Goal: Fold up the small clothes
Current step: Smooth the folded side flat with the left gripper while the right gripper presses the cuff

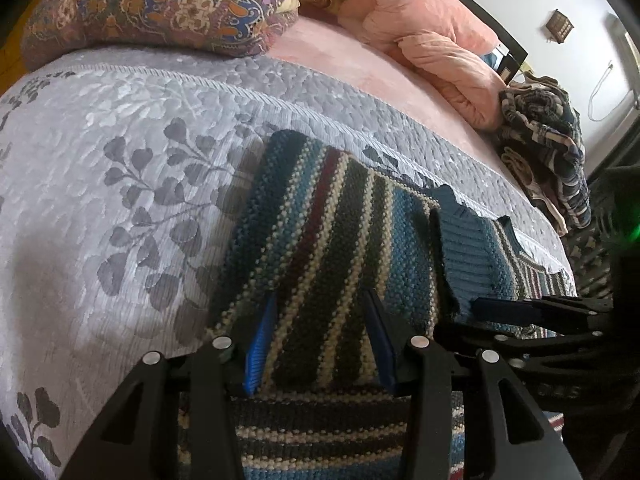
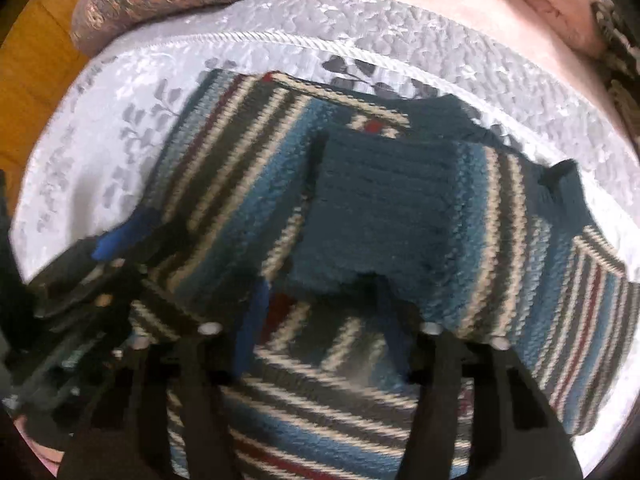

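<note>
A striped knit sweater (image 1: pixel 332 220) in teal, dark green, cream and maroon lies flat on the grey leaf-patterned bedspread (image 1: pixel 100 160). One sleeve is folded across the body, and its ribbed teal cuff (image 2: pixel 380 208) points toward me. My left gripper (image 1: pixel 320 296) is open low over the sweater's near left part, with striped knit showing between its blue pads (image 1: pixel 260 344). My right gripper (image 2: pixel 322 284) is open at the cuff's near edge; the right wrist view is blurred. In the left wrist view the right gripper (image 1: pixel 520 308) comes in from the right beside the cuff.
A paisley pillow (image 1: pixel 160 4) and a crumpled pink quilt (image 1: pixel 432 40) lie at the back of the bed. A heap of patterned clothes (image 1: pixel 544 148) sits at the right edge. Wooden floor (image 2: pixel 36 60) shows beyond the left side.
</note>
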`<state>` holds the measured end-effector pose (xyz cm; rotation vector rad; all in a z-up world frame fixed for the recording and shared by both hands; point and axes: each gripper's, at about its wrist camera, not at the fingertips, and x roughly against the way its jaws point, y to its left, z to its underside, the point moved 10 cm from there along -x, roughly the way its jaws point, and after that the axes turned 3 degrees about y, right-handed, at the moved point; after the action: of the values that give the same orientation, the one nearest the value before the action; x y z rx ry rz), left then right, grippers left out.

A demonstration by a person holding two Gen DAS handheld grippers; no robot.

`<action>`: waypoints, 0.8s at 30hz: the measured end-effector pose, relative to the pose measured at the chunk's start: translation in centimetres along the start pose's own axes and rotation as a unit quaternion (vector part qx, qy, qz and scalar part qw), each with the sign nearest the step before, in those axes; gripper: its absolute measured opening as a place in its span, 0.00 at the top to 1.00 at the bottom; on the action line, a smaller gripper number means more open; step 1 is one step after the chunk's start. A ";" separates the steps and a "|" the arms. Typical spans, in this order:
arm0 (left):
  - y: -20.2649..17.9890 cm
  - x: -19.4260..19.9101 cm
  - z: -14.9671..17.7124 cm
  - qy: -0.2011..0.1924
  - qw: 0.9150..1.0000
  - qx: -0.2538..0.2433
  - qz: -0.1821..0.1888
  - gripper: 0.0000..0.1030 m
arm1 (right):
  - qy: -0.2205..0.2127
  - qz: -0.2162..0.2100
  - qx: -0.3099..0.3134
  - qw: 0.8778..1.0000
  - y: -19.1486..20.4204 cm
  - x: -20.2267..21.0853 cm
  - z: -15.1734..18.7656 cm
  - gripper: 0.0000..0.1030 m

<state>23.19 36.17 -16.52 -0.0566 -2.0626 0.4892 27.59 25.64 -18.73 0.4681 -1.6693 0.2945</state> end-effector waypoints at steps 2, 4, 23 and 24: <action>0.0 -0.1 0.0 0.000 1.000 0.001 0.000 0.56 | -0.002 0.001 0.001 1.000 0.0 -0.1 0.0 0.63; 0.0 -0.2 0.0 0.000 1.000 -0.001 -0.003 0.56 | -0.004 0.009 -0.004 1.000 -0.7 0.2 0.0 0.83; -0.5 -0.3 0.2 -0.008 0.999 -0.028 -0.030 0.54 | -0.074 -0.119 -0.171 0.975 -12.9 9.0 3.9 0.89; -0.6 -0.3 0.3 -0.009 0.999 -0.030 -0.031 0.54 | -0.075 -0.115 -0.180 0.974 -13.9 9.1 4.5 0.89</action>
<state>23.22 35.44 -16.70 -0.0235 -2.0893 0.3907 29.17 10.14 -11.44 0.4119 -1.7478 -0.2169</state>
